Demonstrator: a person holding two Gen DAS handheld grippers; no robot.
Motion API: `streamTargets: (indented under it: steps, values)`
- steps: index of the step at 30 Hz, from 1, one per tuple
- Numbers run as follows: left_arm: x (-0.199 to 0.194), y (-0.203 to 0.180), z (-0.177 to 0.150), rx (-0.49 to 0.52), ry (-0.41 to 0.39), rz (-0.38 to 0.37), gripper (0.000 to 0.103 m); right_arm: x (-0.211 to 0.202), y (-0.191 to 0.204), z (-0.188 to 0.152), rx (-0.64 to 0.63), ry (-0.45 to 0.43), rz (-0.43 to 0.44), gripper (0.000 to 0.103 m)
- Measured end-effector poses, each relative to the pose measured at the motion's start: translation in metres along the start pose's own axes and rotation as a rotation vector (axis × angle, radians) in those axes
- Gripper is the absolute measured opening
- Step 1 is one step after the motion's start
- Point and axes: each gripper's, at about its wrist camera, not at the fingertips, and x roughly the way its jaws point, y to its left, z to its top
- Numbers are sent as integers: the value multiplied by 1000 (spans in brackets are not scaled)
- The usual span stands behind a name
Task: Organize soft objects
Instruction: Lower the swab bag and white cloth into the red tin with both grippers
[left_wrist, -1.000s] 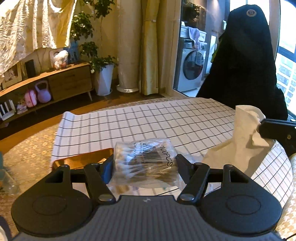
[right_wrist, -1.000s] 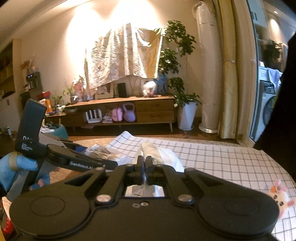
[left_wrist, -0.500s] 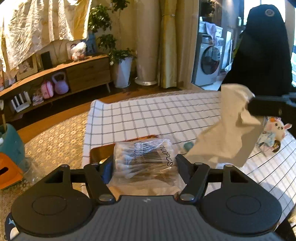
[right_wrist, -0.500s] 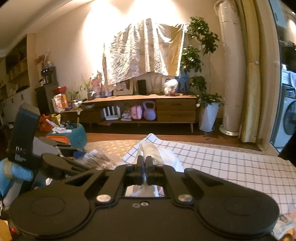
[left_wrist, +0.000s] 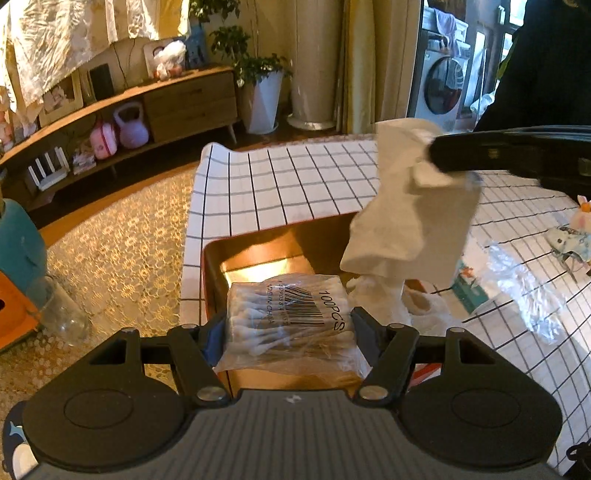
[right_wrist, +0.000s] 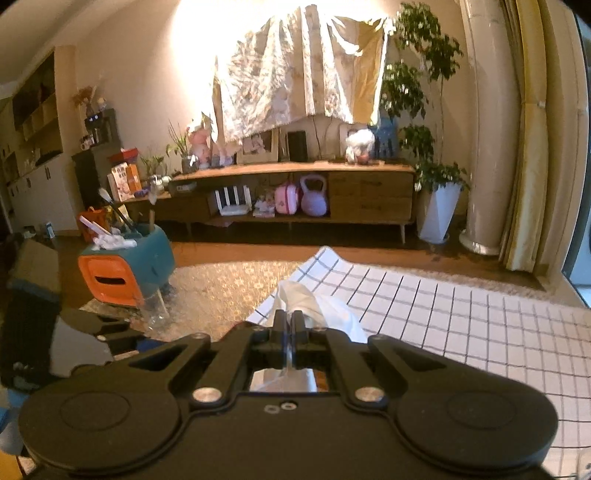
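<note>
Checked white cloth (left_wrist: 280, 184) covers the counter, with a wooden box (left_wrist: 258, 243) set into view at its near corner, lit gold inside. Nearest the left wrist camera, the left claw (left_wrist: 290, 325) is closed on a clear bag of cotton swabs (left_wrist: 291, 317), its two fingers pressed against the bag's sides; the bag, with a barcode and "100PCS" on its face, hangs over the near part of the box. Just right of it, crumpled white tissue (left_wrist: 380, 295) lies in the box. Above that, the right claw (left_wrist: 436, 157) comes in from the right and pinches a paper tissue (left_wrist: 410, 221), which droops over the box's right side with its lower edge close to the crumpled tissue; whether they touch I cannot tell. In the right wrist view that claw (right_wrist: 289, 325) shows its fingers shut narrow on the tissue (right_wrist: 314, 302), which bunches up just ahead of them. Farther right on the counter sit a crinkled clear wrapper (left_wrist: 517, 280) and a small plush toy (left_wrist: 576, 229). Beyond the counter's edge lie a patterned rug (left_wrist: 122, 236), a teal and orange bin (right_wrist: 125, 266), then a low wooden sideboard (right_wrist: 295, 181) holding a purple kettlebell (right_wrist: 314, 195), and a potted plant (right_wrist: 436, 177) by the curtains
</note>
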Motion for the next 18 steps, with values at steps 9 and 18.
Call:
streamTargets:
  steps: [9,18]
  values:
    - [28,-4,-3,28,30,-17,69,57,-11,-19,53,106,1,1]
    - [48,-2,-8,23,65,-33,69,86,-11,-38,67,201,0,2]
